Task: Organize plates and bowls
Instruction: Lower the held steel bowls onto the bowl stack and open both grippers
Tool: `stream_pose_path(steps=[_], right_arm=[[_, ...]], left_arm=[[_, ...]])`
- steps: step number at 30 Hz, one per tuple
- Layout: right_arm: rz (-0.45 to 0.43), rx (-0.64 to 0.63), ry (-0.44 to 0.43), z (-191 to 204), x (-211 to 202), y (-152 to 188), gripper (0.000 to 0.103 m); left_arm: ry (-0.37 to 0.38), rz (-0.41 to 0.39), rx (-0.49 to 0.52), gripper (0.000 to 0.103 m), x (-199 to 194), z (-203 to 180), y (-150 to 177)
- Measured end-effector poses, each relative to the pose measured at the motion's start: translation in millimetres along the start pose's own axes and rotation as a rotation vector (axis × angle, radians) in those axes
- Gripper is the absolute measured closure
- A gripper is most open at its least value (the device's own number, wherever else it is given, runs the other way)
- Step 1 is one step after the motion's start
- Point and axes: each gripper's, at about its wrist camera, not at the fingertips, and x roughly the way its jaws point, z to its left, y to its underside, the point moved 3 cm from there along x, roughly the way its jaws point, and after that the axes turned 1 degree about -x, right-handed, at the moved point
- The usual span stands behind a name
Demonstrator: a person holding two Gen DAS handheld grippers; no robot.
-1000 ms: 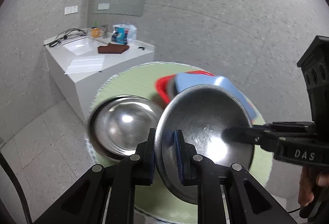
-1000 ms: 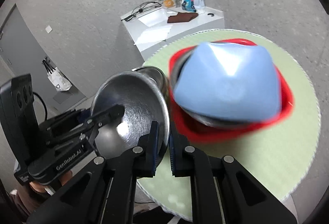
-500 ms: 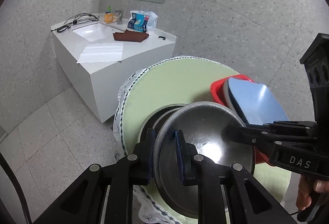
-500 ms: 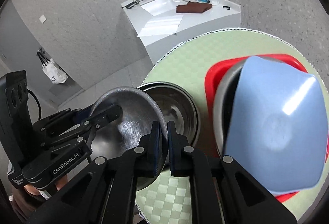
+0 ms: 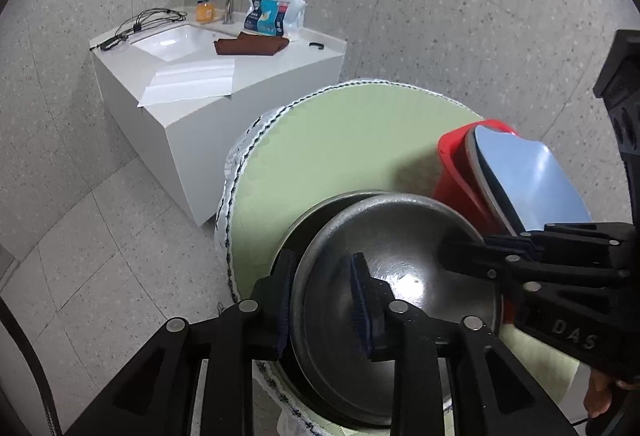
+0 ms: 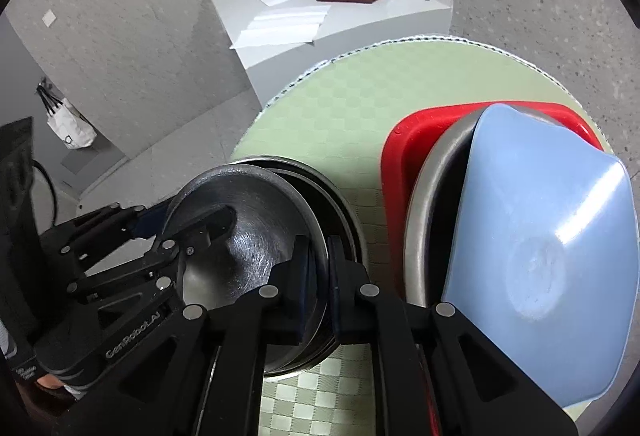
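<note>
Both hand-held grippers, left (image 5: 322, 298) and right (image 6: 319, 276), pinch round brushed-steel bowl (image 5: 400, 276) rim.

Both wrist views close over the shared steel bowl (image 5: 396, 276).

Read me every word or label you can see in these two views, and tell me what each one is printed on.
"DAS": on the right gripper body, seen in the left wrist view.
"GenRobot.AI": on the left gripper body, seen in the right wrist view.
Blue and white packet on the counter: print too small to read.
</note>
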Motion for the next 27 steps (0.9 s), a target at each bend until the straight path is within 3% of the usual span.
stream_pose_path(steps=[5,10,14,17,21,27], right_arm=[[-0.015,-0.008,0.018,1,0,2,0.091],[-0.029,-0.009,0.007,1,-5,2,0.087],[-0.038,-0.002,-0.004,1,-9,3,0.085],[-0.055,-0.002,-0.019,1,-14,4,0.077],[-0.107,-0.013,0.022,3,-28,3,0.051],[-0.18,0.007,0.021,6,-58,9,0.043]], left_arm=[[0.013,-0.002,-0.003,0.061,3,-6,1],[0.024,-0.035,-0.017,0.053,-8,-5,3],[-0.025,-0.074,-0.027,0.041,-21,-2,8],[-0.047,-0.118,-0.075,0.031,-35,4,10],[-0.081,-0.164,-0.114,0.023,-54,8,16],[-0.145,-0.233,-0.182,0.007,-87,6,29]])
